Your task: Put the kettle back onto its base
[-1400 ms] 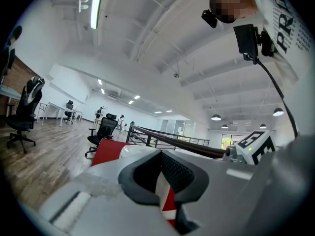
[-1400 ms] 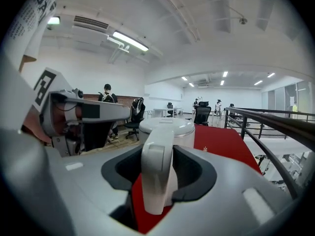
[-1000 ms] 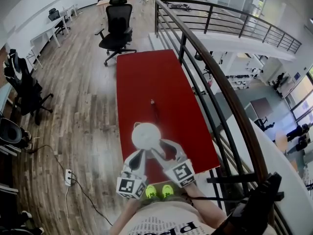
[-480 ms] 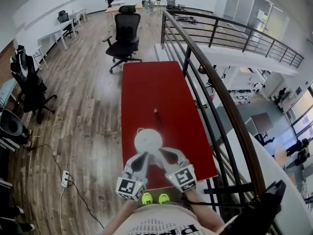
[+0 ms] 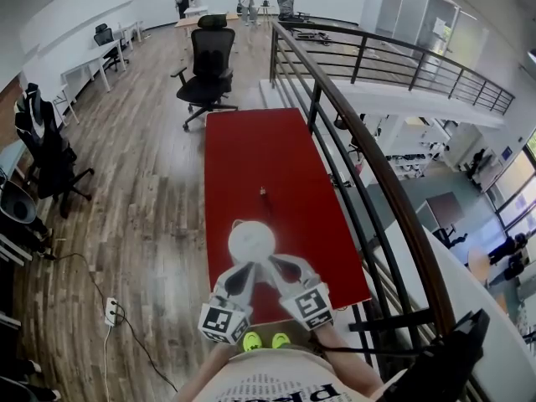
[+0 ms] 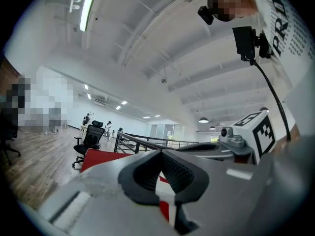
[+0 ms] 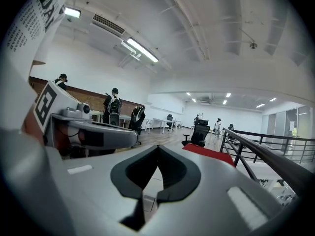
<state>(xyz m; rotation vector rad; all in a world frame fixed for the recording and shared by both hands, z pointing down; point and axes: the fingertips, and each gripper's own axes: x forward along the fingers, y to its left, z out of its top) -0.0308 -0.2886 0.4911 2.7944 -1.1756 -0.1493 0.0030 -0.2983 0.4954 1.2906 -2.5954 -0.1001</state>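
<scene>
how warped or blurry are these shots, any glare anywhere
Head view: strong fisheye, the railing bows into a curve; the red table is evenly lit and sharp. Left gripper view: black rounded corners, close foreground soft, mosaic patches at left and top. Right gripper view: same dark corners, ceiling light bright without flare.

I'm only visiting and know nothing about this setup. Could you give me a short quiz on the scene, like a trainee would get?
1. True or false: the table under the white kettle is a red table.
2. Multiple choice: the jaws of the right tool are A) wide apart, B) closed together, C) clamped on a cup.
3. Fill in: beyond the table's far end stands a black office ____.

Key: 1 true. 2 B. 3 chair.
</scene>
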